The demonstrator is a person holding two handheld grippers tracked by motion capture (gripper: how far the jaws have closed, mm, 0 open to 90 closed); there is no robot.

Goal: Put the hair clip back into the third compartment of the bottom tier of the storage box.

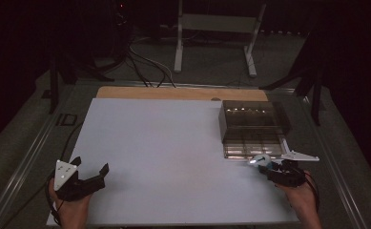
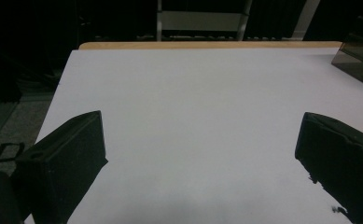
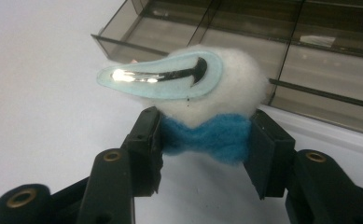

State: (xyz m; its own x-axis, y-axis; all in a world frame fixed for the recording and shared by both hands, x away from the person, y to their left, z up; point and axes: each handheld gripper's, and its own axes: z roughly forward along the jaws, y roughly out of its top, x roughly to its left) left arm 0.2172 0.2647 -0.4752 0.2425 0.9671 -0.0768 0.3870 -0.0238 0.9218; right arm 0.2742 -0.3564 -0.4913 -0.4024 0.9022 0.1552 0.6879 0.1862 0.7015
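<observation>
Right claw (image 3: 202,140) clamped on a felt hair clip (image 3: 202,88), pads pressing the blue bow part from both sides, white fluffy ball above the pads, pale blue teardrop tab with a shiny metal snap clip lying across the top. Held just above the worktop (image 1: 164,152), at its right near corner, just beside the near edge of a smoky clear compartment box (image 1: 252,129). In the high view, right claw (image 1: 269,167) seen with the clip (image 1: 259,160) as a small bright spot at its tip, a hand (image 1: 301,198) gripping from behind, grey three-cornered plate pointing right. Box lid open, standing behind the divided tray; what lies in the compartments too dim to tell.

Left claw (image 1: 90,167) apart, jaws wide, nothing between them but bare white surface, resting at the left near corner, well apart from box and clip. Wooden strip along the far edge of the worktop; dark floor, cables and a white frame beyond.
</observation>
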